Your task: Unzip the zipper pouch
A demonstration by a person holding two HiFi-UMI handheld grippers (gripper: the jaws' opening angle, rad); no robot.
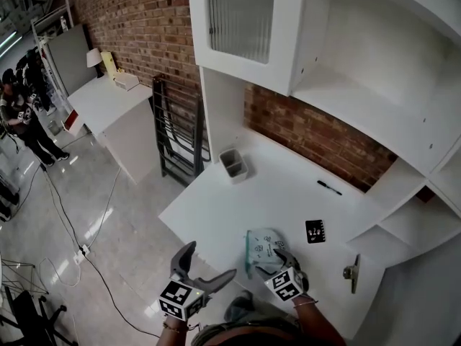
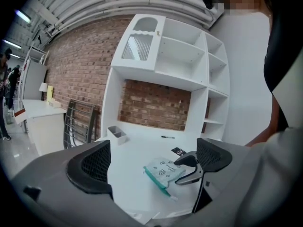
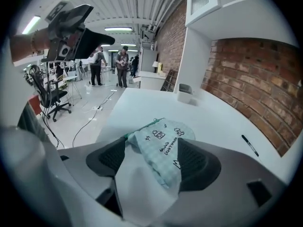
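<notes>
left tongs (image 1: 212,259): held open by the desk's (image 1: 288,193) front edge, nothing between them | small two-slot bin (image 1: 234,165): parked at the back, contents can't be made out | zipper pouch (image 1: 261,245): laid flat near the front edge, teal zip side to the left | right tongs (image 1: 272,262): jaws apart, set around the pouch's near end | black card (image 1: 315,231), pen (image 1: 329,187): left loose further right

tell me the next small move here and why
Probably close the right hand-held gripper on the pouch: its jaws straddle the pouch's near end but stand apart, so nothing pins it yet. The left hand-held gripper is open and short of the green zipper edge, so holding comes first.
</notes>
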